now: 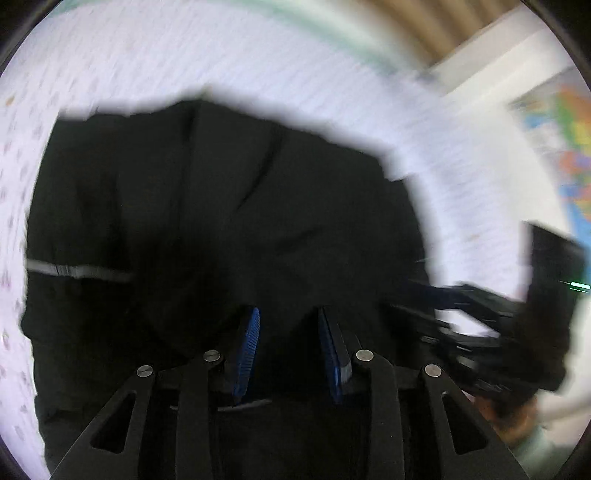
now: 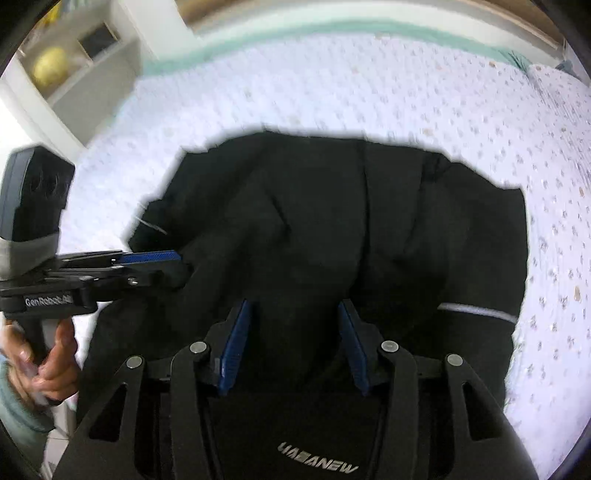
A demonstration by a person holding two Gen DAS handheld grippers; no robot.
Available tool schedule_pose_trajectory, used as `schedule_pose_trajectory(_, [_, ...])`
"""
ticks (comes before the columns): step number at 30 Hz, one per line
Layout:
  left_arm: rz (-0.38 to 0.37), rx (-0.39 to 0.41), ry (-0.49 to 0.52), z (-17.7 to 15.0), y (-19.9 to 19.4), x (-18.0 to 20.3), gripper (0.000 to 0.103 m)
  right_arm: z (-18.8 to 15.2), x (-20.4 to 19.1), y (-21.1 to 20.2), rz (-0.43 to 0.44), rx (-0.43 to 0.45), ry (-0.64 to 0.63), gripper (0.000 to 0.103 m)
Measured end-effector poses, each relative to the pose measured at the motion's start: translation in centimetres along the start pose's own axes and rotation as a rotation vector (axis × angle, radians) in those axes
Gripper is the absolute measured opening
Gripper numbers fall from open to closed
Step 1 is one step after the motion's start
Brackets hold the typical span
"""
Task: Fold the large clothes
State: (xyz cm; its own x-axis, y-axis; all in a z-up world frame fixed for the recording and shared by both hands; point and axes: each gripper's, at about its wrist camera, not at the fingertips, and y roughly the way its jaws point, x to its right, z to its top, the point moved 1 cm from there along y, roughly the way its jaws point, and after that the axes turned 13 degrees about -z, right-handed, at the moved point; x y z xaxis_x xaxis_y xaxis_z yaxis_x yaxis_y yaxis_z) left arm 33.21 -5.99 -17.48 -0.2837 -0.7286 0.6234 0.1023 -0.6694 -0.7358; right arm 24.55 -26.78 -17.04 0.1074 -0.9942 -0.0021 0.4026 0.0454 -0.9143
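Observation:
A large black garment [image 1: 221,229] with a grey reflective stripe [image 1: 77,271] lies bunched on a bed; it also shows in the right wrist view [image 2: 351,229], with a stripe [image 2: 476,311] and a grey logo [image 2: 317,463] near its front edge. My left gripper [image 1: 289,317] is open just above the garment's near part, nothing between its blue pads [image 1: 248,350]. My right gripper [image 2: 294,308] is open over the garment too, its pads [image 2: 236,339] apart. The left gripper shows in the right wrist view [image 2: 173,264] at the garment's left edge, and the right gripper shows blurred in the left wrist view [image 1: 417,295].
The bed has a white sheet with small flower prints [image 2: 406,92] and a pale green border [image 2: 295,33]. White shelves [image 2: 74,62] with a yellow ball [image 2: 50,66] stand at far left. A colourful poster [image 1: 569,147] hangs on the right wall.

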Motion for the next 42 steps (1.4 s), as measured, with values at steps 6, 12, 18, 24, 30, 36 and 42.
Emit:
schedule_pose_trajectory(6, [0.03, 0.004, -0.013, -0.6, 2.2, -1.4, 0.034, -1.3, -0.2, 3.4, -0.018, -0.016, 0.006, 0.052])
schedule_pose_trajectory(12, [0.028, 0.073, 0.09, -2.3, 0.8, -0.6, 0.034, -2.6, -0.5, 2.9, -0.009, 0.082, -0.002, 0.054])
schedule_pose_trajectory(18, [0.051, 0.169, 0.204, -5.2, -6.2, 1.6, 0.034, -4.6, 0.2, -1.6, 0.029, 0.148, -0.009, 0.055])
schedule_pose_trajectory(24, [0.096, 0.362, 0.227, -11.8, -16.4, 0.7, 0.05, -11.9, 4.2, -10.1, -0.027, 0.28, 0.069, 0.065])
schedule_pose_trajectory(30, [0.177, 0.379, 0.1, -21.2, -22.2, -5.0, 0.053, -20.7, 10.0, -15.1, -0.187, 0.233, 0.169, 0.071])
schedule_pose_trajectory(36, [0.006, 0.35, -0.117, -25.7, -20.9, -10.7, 0.053, -26.6, 14.9, -14.7, -0.214, 0.166, 0.31, 0.071])
schedule_pose_trajectory(42, [-0.026, 0.293, -0.197, -26.6, -17.6, -13.1, 0.053, -29.0, 16.4, -12.8, -0.19, 0.119, 0.366, 0.071])
